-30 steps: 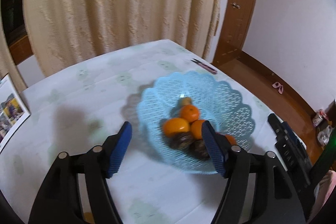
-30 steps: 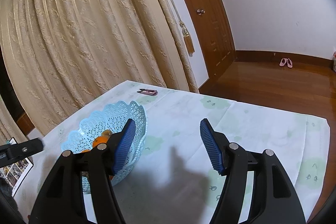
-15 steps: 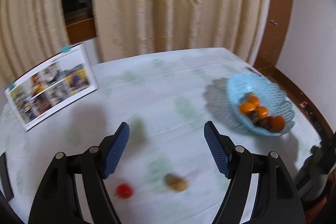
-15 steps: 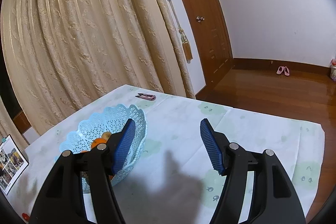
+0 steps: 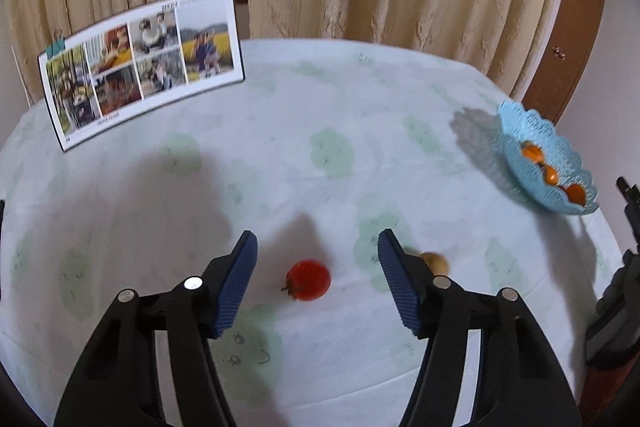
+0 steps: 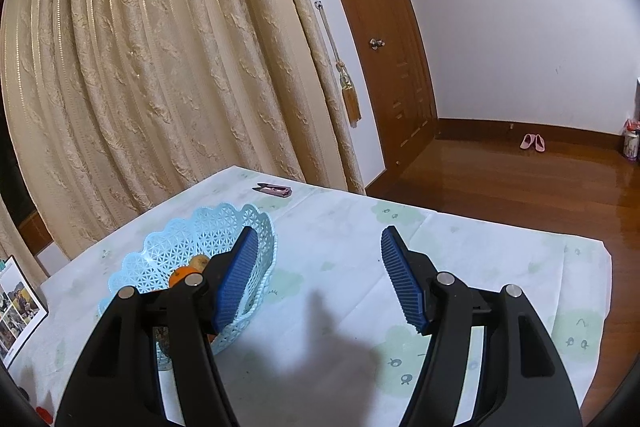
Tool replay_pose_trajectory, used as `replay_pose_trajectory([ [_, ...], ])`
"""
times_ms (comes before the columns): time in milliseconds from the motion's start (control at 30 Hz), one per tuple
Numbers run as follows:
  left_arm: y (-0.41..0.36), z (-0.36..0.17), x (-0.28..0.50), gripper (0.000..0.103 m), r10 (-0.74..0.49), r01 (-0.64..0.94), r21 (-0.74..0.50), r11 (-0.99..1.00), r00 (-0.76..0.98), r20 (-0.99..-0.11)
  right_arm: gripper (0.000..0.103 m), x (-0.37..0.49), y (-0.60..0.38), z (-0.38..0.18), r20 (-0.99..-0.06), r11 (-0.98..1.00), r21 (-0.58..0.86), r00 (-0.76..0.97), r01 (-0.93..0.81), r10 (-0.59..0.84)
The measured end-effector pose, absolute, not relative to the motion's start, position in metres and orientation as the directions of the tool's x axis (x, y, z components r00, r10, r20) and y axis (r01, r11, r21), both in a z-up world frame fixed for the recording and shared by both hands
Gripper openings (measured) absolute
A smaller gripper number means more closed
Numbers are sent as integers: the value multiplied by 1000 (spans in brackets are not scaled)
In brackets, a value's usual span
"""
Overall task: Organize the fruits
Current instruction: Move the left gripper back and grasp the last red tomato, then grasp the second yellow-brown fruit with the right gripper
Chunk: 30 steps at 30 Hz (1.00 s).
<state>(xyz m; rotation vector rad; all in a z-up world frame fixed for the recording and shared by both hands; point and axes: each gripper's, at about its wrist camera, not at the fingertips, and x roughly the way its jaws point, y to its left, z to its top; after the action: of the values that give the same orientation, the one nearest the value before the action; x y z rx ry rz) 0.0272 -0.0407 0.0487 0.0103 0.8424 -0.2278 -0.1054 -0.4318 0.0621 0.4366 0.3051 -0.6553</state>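
Left wrist view: the left tongs [image 5: 316,255] are being aimed down at the counter [image 5: 320,115] so that the small red fruit [image 5: 308,279] is framed between the blue pads. The jaws are closing — the fruit is between them, not yet touched. A tan fruit [image 5: 436,262] is lying just beside the right pad, loose. The blue basket [image 6: 188,247] with oranges is being kept well apart, probably as the destination. The right tongs [image 6: 320,275] are being held released over bare cloth — nothing is gripped.
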Motion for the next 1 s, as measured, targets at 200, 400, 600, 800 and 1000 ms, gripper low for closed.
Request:
replay_pose_trajectory([
  [200,-40,29,31,45,-178,193,-75,978,598,-781,66,-104,-431,63,-405,708,287,752,645,-521],
  [400,-47,17,28,30,-175,208,-65,976,571,-802,66,-103,-430,63,-402,711,281,752,645,-523],
  [600,-46,20,27,27,-177,203,-70,977,581,-794,66,-104,-430,64,-407,706,279,746,651,-528],
  [800,-47,35,21,27,-200,213,-86,973,602,-773,66,-105,-428,64,-395,708,275,748,651,-534],
  [1000,-44,61,10,27,-204,232,-65,970,644,-738,66,-111,-394,81,-297,745,176,756,644,-583],
])
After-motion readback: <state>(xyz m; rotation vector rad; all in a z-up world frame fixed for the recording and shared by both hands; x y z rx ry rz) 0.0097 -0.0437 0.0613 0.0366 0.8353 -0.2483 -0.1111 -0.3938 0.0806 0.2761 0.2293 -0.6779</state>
